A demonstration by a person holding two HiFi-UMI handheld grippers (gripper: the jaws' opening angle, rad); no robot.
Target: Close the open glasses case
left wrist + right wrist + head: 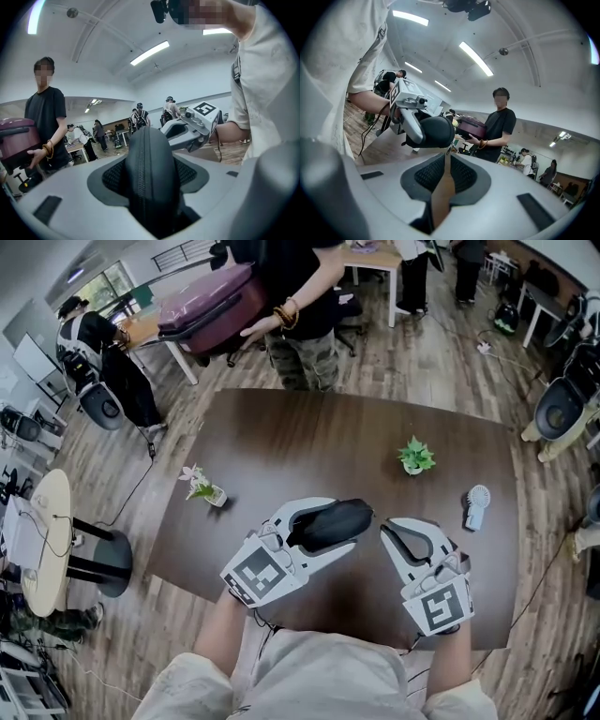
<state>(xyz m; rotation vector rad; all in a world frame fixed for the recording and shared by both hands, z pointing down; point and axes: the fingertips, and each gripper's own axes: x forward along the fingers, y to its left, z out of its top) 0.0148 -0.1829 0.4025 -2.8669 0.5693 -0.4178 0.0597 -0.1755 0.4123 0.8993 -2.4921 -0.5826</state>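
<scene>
The black glasses case (323, 526) is up in the air over the dark table (281, 437). The left gripper (345, 524) holds it tight, with its 2 jaws wide around it. The zip looks shut. The right gripper (389, 529) is just beside the case's end. Its jaws are a thin crack apart, with nothing in them. A green plant (414, 457), a small flower (202, 487) and a white fan (476, 507) stand on the table.

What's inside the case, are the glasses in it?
Nothing inside shows. The case, clamped in the left gripper, is shut along the zipper seam facing that gripper's camera, so its shell covers whatever it holds.
</scene>
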